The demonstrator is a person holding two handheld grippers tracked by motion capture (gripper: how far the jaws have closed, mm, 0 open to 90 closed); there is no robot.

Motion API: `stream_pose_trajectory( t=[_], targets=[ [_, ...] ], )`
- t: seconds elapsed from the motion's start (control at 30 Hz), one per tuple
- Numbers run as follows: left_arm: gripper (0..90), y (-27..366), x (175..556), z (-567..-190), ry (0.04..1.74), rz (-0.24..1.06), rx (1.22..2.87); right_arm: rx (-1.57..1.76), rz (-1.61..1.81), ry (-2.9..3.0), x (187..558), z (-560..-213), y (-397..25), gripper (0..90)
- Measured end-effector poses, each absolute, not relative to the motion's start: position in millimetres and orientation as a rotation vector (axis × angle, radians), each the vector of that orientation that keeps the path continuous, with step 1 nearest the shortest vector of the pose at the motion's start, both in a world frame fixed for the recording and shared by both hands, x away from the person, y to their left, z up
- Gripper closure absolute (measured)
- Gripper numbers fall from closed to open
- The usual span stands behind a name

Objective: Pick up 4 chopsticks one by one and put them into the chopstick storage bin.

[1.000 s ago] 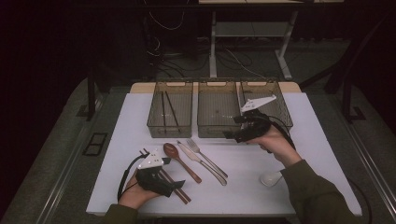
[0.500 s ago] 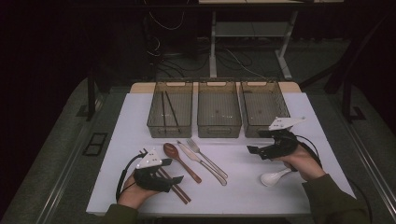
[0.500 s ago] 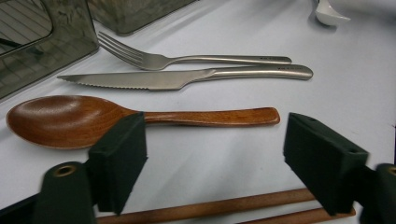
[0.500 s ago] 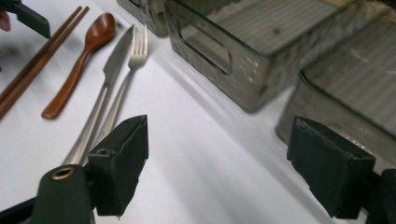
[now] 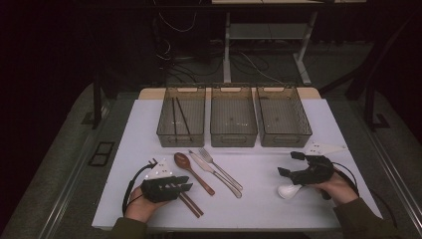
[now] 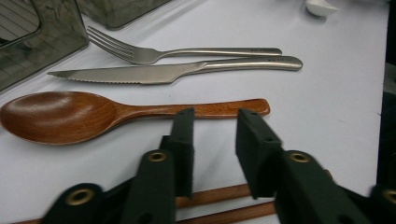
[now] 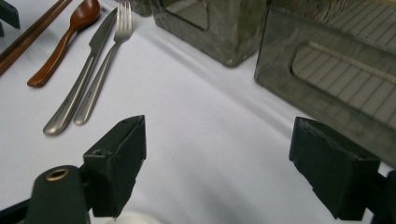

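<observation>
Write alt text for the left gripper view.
Two black jaws of the left gripper stand slightly apart above a pair of wooden chopsticks on a white table. Beyond them lie a wooden spoon, a steel knife and a fork, side by side.

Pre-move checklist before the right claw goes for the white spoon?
1. Right claw open: ok, jaws wide apart in the right gripper view.
2. White spoon within reach: ok, just below the right claw on the table.
3. Jaws straddling the spoon: not ok, they hover above it.
4. Right bin free to receive: ok, looks empty.
5. Left claw out of the way: ok, parked over the chopsticks, far left.
6. Left claw holding anything: ok, jaws apart, nothing between them.
</observation>
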State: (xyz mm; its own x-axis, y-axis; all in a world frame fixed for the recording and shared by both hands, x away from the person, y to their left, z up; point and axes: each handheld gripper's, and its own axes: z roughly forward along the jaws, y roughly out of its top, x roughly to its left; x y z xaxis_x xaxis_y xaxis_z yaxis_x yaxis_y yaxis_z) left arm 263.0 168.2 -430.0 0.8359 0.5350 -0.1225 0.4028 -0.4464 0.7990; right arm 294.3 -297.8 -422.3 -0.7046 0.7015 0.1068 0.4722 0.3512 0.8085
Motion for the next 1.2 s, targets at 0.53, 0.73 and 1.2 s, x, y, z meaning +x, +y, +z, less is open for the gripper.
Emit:
stream_pose_trajectory(
  t=[0.53, 0.73, 1.2],
  targets=[
    [88.6, 185.4, 294.7, -425.2, 0.809, 0.337, 2.208, 1.094, 1.246, 2.393, 271.5, -439.6, -312.0, 18.8],
    [88.6, 209.2, 316.7, -429.2, 0.921, 0.386, 2.191, 1.095, 1.243, 2.397, 272.7, -441.3, -311.4, 18.8],
    [88.7, 226.4, 332.9, -443.1, 1.007, 0.384, 2.212, 1.084, 1.216, 2.405, 273.2, -443.3, -311.0, 18.8]
  ],
)
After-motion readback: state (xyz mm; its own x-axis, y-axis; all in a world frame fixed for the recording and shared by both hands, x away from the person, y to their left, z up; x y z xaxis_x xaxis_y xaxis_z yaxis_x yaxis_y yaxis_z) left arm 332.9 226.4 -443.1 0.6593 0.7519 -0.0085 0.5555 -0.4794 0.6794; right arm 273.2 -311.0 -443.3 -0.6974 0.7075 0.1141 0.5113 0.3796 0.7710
